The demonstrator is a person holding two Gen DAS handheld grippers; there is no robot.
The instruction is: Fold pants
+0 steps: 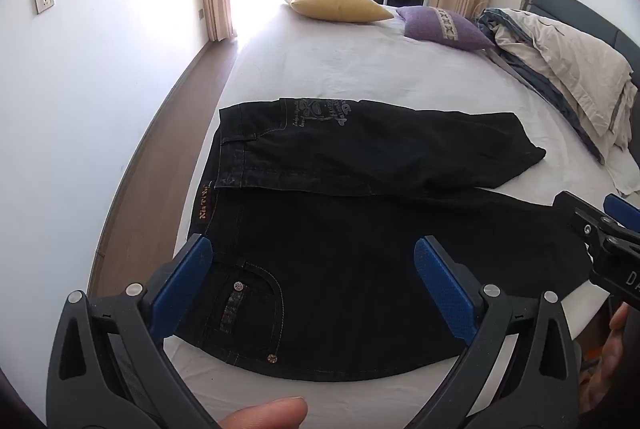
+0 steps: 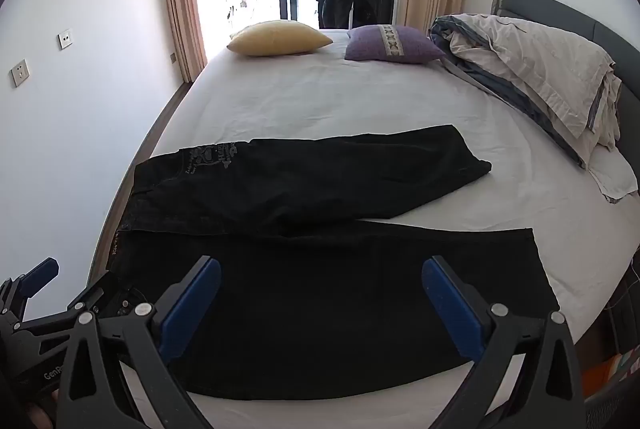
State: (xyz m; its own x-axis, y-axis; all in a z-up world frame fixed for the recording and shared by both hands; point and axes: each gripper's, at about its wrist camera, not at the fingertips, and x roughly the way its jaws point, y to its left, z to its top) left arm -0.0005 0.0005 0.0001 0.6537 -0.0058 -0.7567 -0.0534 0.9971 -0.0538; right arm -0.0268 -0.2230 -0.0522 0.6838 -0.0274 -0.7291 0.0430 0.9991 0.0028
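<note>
Bedroom, white walls, beige curtains at 12 o'clock framing a bright balcony door; a white-sheeted bed (image 2: 320, 101) fills both views. Your pants (image 2: 320, 261), black denim, lie spread flat on the near part of the sheet, waistband toward 9 o'clock, legs running toward 3 o'clock. Far leg is shifted up and angled, its cuff ending short near 2 o'clock of the garment; near leg lies straight, cuff at 3 o'clock. Printed pale graphic sits on the far hip; a stitched pocket (image 1: 248, 305) with rivets shows on the near hip in the left wrist view. Your left gripper (image 1: 312, 269) hangs above the waist and pocket end, jaws spread wide, blue pads apart, nothing between them but air. Your right gripper (image 2: 320, 293) hangs above the near leg, jaws likewise fully spread, gripping nothing. Each gripper shows at the other's frame edge. A thumb tip (image 1: 264, 415) sits at 6 o'clock in the left view. Yellow pillow (image 2: 280, 37) and purple pillow (image 2: 394, 44) lie at the far end; a rumpled duvet (image 2: 532, 69) is heaped at 2 o'clock against the grey headboard.
</note>
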